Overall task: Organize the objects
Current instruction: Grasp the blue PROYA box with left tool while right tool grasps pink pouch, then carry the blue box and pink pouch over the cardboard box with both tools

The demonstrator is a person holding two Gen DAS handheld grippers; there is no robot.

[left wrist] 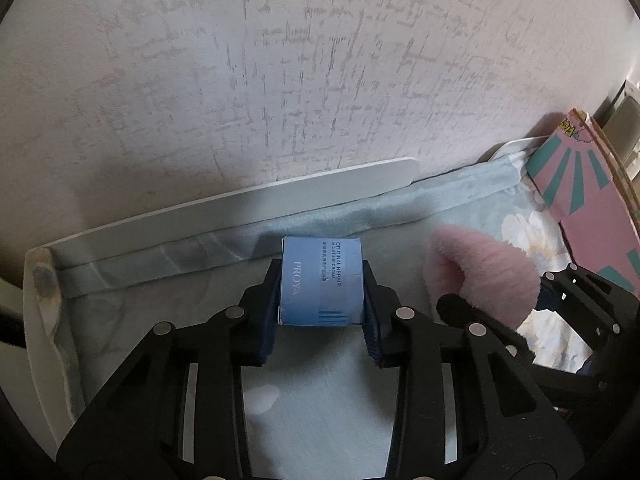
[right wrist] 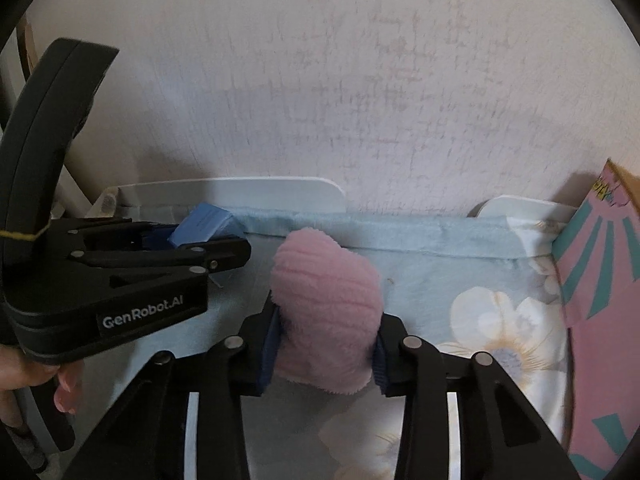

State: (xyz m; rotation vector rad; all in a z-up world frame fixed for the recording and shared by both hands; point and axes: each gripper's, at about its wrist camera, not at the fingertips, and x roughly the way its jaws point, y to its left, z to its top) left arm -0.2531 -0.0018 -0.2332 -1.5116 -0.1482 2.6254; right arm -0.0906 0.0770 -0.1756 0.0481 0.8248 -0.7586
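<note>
Left gripper (left wrist: 322, 300) clamps the blue box (left wrist: 320, 280), its long axis pointing toward the upper-frame rail (left wrist: 240, 200); right gripper (right wrist: 326, 344) grasps the pink plush (right wrist: 326, 312).

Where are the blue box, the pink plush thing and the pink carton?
blue box (left wrist: 322, 280), left wrist view, printed top face.
pink plush thing (right wrist: 326, 312), right wrist view, middle of fuzzy body.
pink carton (right wrist: 600, 280), right wrist view, striped side face.

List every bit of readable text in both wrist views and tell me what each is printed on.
"PROYA": blue box, held in the left hand-held gripper.
"ORIGINAL REPAIR MOISTURE CREAM": same box; the line of Chinese characters beside it is too small to read.
"GenRobot.AI": body of the left hand-held gripper, seen from the right wrist view.
Yellow lettering on the pink carton: too blurred to read.
</note>
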